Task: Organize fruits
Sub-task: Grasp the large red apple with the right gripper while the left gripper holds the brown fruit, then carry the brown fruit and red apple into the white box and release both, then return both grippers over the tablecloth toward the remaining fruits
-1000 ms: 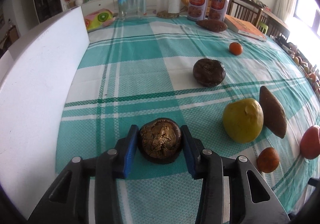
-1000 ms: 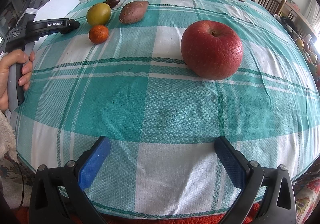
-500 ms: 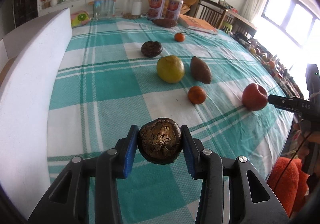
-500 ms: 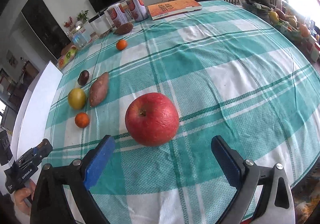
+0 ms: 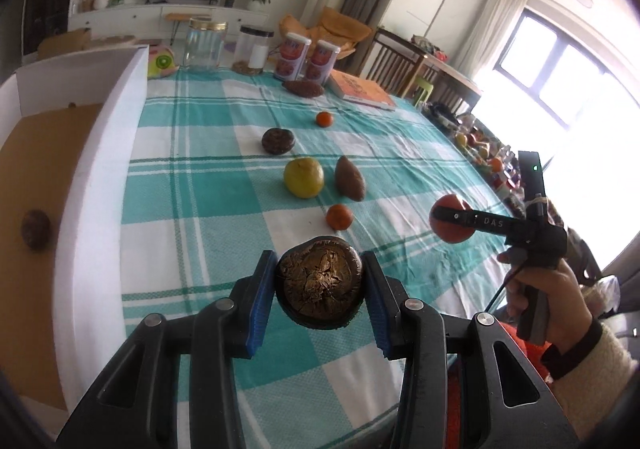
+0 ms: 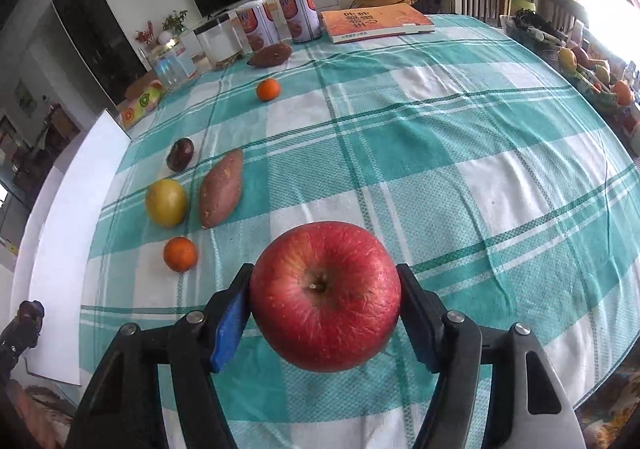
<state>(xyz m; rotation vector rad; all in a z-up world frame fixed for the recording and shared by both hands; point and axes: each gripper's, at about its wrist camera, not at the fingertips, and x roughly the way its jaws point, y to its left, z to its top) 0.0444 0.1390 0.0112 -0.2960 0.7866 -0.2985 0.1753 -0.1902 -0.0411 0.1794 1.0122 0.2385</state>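
The left claw (image 5: 319, 295) is clenched on a dark, wrinkly fruit (image 5: 319, 288). Its blue pads (image 5: 262, 301) press on both sides of the fruit, and the fruit hangs in the air above the counter (image 5: 200, 177).

The right claw (image 6: 325, 309) has just been closing, and now its pads (image 6: 230, 319) press on both sides of a big red apple (image 6: 325, 301). It is grasping the apple. In the left view the apple looks lifted a little off the cloth, with a hand (image 5: 556, 297) holding the claw's handle.

More food lies on the green and white cloth. A small orange (image 6: 181, 253) sits near the apple. Past it are a yellow fruit (image 6: 166, 202) and a sweet potato (image 6: 221, 188), just beside each other. Further back is another dark fruit (image 6: 180, 154), then a second small orange (image 6: 268, 89), then another sweet potato (image 6: 271, 54) near the cans (image 6: 276, 23).

A white box (image 5: 100, 153) stands at the left edge of the counter. One dark fruit (image 5: 36, 229) lies inside it on the brown floor of the box.

At the back are two jars (image 5: 204, 45) and a book (image 6: 376, 23).
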